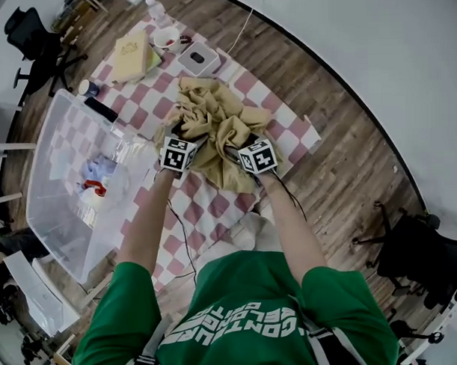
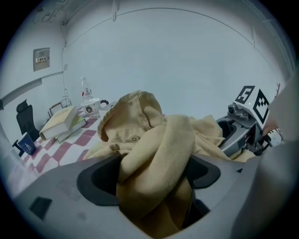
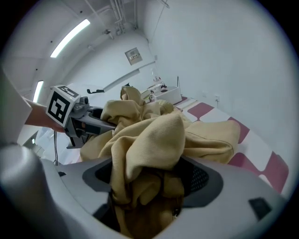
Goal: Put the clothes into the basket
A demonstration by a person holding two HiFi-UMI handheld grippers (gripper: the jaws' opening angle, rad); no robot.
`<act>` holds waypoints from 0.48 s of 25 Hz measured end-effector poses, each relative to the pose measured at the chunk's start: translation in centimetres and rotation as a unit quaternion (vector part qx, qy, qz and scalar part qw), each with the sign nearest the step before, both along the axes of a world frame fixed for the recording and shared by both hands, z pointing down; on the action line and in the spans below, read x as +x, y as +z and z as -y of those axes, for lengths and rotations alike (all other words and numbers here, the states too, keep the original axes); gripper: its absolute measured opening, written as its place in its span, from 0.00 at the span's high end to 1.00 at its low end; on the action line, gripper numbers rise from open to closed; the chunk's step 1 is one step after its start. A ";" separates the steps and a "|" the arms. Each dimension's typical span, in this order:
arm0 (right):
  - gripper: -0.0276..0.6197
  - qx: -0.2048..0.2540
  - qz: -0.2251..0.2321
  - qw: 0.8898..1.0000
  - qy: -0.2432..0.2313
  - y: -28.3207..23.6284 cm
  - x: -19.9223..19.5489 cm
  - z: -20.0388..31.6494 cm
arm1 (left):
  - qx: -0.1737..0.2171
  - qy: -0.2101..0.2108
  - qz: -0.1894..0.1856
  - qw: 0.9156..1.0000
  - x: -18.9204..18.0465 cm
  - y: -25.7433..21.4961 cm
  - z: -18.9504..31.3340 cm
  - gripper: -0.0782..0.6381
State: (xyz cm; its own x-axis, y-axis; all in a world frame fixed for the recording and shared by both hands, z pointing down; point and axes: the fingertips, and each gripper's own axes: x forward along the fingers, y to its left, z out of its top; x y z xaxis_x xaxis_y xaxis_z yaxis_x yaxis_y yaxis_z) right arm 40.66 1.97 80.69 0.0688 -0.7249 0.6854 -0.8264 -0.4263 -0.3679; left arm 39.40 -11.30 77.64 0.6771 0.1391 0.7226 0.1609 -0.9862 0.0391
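Left gripper point(image 2: 149, 175) and right gripper point(image 3: 154, 179) both spread wide, folds of the tan garment point(image 1: 215, 115) between the jaws, apparently unclamped. Garment is heaped on the checked tablecloth point(image 1: 286, 131), with the basket point(image 1: 45, 169) beside it.

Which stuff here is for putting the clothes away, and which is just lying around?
For the job: tan clothes; clear basket.
Just lying about: books; mug; white box; bottle; black chair.

Fingers point(image 2: 100, 179) of the left gripper point(image 2: 152, 177) spread wide, a bunched tan garment point(image 2: 154, 144) between them; the right gripper point(image 2: 231, 133) just beside it; books point(image 2: 60, 122) and mug point(image 2: 92, 108) behind, on the checked tabletop point(image 2: 70, 145).
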 end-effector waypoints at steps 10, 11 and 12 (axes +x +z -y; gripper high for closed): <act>0.39 -0.013 -0.003 1.000 -0.021 1.0 0.0 0.3 | -0.108 -0.026 -0.024 0.994 -0.5 1.8 -0.8 0.37; 0.40 -0.012 -0.001 1.000 -0.024 1.0 0.0 0.3 | -0.114 -0.027 -0.024 0.993 -0.5 1.8 -1.0 0.38; 0.41 -0.011 0.000 1.000 -0.028 1.0 0.0 0.4 | -0.121 -0.028 -0.023 0.992 -0.5 1.9 -1.2 0.39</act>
State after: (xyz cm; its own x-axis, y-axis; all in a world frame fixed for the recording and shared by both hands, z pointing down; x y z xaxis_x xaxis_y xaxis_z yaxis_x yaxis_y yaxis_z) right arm 40.61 1.62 81.70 0.0288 -0.7118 0.7018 -0.8489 -0.3882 -0.3588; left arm 38.91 -10.14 79.49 0.7205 0.2666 0.6401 0.1136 -0.9560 0.2704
